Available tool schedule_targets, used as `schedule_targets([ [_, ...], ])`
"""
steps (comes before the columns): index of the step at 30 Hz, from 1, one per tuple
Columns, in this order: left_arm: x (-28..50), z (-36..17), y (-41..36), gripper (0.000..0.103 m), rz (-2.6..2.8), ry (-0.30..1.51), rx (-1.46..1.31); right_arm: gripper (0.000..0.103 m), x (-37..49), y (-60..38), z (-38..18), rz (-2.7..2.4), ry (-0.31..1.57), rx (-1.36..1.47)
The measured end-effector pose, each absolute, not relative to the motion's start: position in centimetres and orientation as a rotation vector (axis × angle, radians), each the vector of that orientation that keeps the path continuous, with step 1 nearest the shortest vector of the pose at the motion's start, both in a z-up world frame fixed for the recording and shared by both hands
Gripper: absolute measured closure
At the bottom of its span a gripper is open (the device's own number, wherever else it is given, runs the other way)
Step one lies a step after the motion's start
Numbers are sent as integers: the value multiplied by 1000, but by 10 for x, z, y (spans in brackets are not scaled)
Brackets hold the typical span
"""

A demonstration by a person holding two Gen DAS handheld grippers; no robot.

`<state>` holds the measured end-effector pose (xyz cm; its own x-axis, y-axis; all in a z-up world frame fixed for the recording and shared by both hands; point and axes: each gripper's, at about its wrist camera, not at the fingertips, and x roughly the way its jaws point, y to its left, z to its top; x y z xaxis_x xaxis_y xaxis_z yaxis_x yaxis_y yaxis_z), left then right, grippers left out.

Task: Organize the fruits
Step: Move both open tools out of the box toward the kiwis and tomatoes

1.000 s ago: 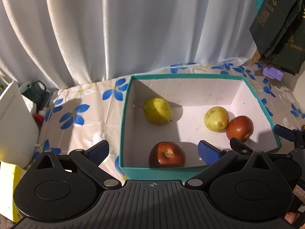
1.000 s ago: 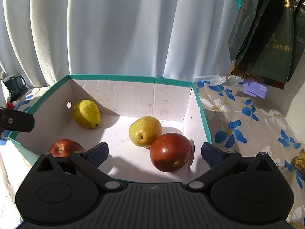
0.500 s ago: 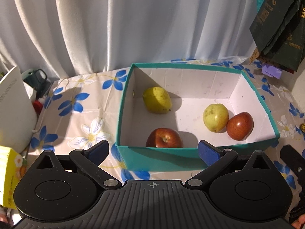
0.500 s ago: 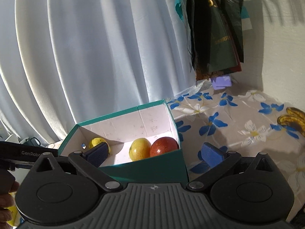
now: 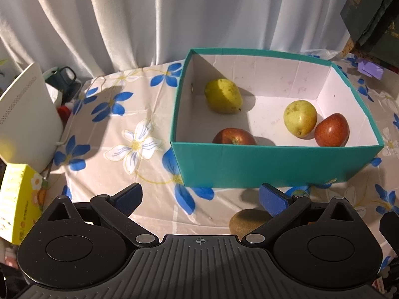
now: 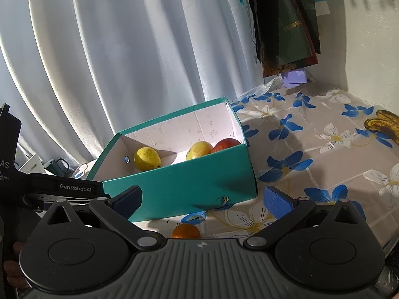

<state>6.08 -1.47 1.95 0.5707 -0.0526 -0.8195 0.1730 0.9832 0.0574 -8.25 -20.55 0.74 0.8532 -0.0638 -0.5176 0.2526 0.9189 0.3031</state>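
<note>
Partly hidden behind the near wall of the teal box (image 5: 274, 164), the front red apple (image 5: 234, 137) shows only its top from the left tool (image 5: 199, 199), while the far pear (image 5: 223, 96), the second pear (image 5: 300, 118) and the other red apple (image 5: 331, 130) lie in plain sight on the white floor of the box; that pear and apple touch. A brown kiwi (image 5: 247, 220) sits just ahead of the left tool, near its right finger (image 5: 271, 200), which cuts off part of it. The left tool stands wide open and holds nothing, with bare flowered cloth of the surface (image 5: 124, 134) between its fingers and the box. From the right tool (image 6: 202, 199), also wide open and empty, the box lies ahead and to the left, its near wall hiding most of the fruit inside. An orange (image 6: 185, 231) peeks out just above the right tool's body, its lower half cut off. Well ahead to the right, dark-spotted bananas (image 6: 384, 124) lie at the frame's rim, partly out of view. Open cloth stretches ahead and right of the right tool. Left of the left tool, a white device (image 5: 27, 114) and a yellow carton (image 5: 17, 199) crowd the surface edge.
</note>
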Motion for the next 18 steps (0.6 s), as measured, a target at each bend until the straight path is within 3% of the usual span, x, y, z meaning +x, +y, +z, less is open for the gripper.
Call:
schedule_targets([
  [18, 42, 2, -7, 1, -114, 969, 156, 0, -108, -195, 10, -208, 544, 338],
])
